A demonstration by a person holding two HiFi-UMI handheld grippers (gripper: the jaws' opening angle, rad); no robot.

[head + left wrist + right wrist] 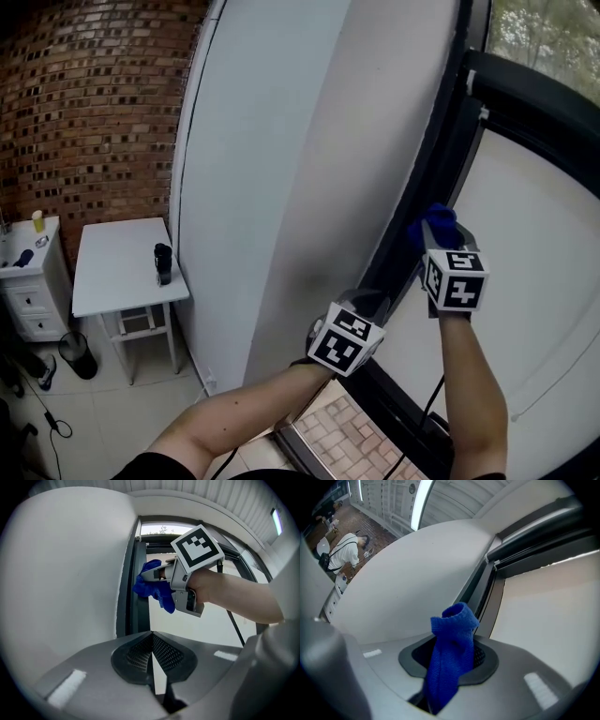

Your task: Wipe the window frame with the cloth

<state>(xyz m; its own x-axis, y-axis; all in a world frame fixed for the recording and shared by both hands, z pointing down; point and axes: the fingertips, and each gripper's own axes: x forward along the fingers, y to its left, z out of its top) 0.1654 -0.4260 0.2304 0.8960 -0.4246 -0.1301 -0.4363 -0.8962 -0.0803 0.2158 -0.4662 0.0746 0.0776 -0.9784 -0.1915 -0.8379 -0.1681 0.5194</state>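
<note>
Evidently mid-wipe, the right gripper (441, 242) has its fingers clamped on the blue cloth (436, 223) against the dark window frame (441, 150), right of centre, the left gripper (152, 654) fingers together, empty; next likely a steady drag along the frame.

A brick wall (84, 103) backs 1 white table (117, 267) on tiled floor (103, 412).

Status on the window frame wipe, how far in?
Done: the blue cloth is clamped in the right hand-held gripper. In hand: the cloth sits against the dark window frame, partway up its side. Left: the frame shows no wipe marks, so coverage can't be judged. The left hand-held gripper is shut and empty.
</note>
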